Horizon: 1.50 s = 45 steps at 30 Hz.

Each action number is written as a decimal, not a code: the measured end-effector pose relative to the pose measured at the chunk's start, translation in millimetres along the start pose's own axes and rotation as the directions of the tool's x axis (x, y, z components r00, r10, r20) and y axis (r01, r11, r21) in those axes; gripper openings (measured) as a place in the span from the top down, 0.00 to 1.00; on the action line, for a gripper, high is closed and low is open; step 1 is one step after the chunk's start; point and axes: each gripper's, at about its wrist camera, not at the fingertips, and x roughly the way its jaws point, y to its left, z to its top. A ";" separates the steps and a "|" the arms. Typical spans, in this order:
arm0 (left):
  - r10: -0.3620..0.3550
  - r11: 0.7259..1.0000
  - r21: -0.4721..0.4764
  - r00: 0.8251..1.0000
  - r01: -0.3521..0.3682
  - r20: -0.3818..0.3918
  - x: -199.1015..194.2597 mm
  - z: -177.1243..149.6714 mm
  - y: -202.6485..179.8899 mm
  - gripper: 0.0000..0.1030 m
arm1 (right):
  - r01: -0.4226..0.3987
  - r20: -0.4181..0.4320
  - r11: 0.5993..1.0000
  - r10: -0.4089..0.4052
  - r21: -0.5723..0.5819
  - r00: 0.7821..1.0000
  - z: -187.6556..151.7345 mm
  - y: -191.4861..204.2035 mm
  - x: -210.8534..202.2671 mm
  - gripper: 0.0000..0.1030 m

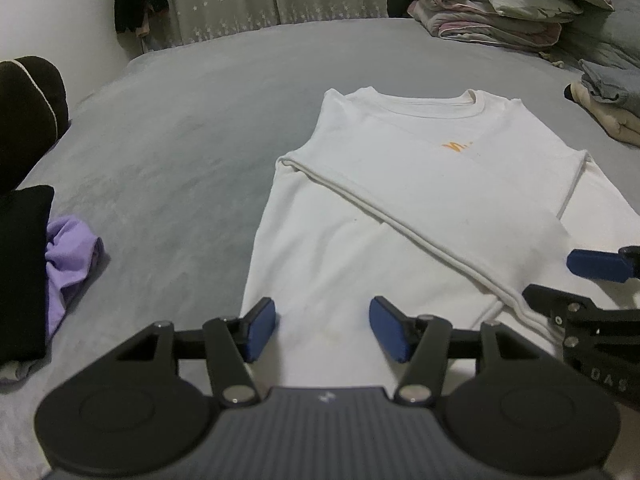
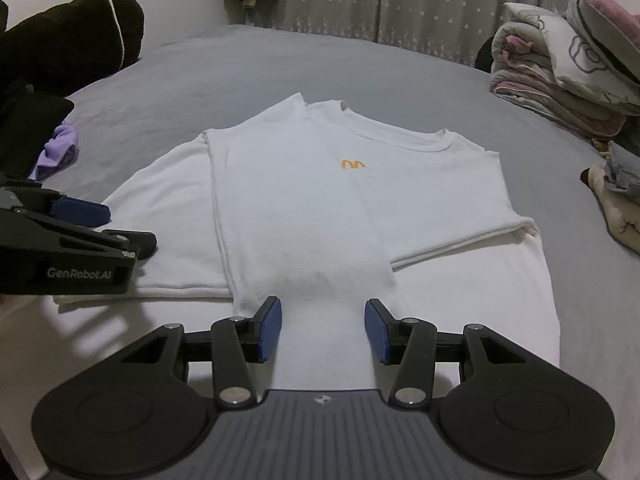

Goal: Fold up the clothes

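One white shirt, two tongs

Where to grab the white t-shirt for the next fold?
Probably the near hem of the white t-shirt, coming from the near edge. Both sides already lie folded inward, leaving a long strip. Left gripper and right gripper hover open over that hem.

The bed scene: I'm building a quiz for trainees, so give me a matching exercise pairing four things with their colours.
Things:
1. T-shirt
2. Logo on the T-shirt
3. Crumpled cloth at the bed's edge
4. Bedsheet

Colours:
A. Purple
B. Grey
C. White
D. Orange

Pairs: 1-C, 2-D, 3-A, 4-B
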 end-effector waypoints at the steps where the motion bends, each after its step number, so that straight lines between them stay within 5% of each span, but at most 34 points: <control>1: -0.002 1.000 0.000 1.000 0.002 0.000 0.1 0.0 0.6 0.47 | 0.002 0.000 1.000 -0.002 0.001 1.000 0.0 0.4 -0.2 0.55; 31: 0.032 0.998 -0.045 0.997 -0.035 -0.066 3.0 7.1 -1.9 0.43 | 0.015 -0.086 0.999 -0.018 -0.034 0.996 15.6 7.9 5.3 0.53; 45: -0.022 0.999 -0.042 0.999 0.020 -0.029 -2.2 -2.7 7.0 0.43 | 0.082 -0.111 0.996 -0.086 -0.042 0.990 20.1 17.0 7.7 0.42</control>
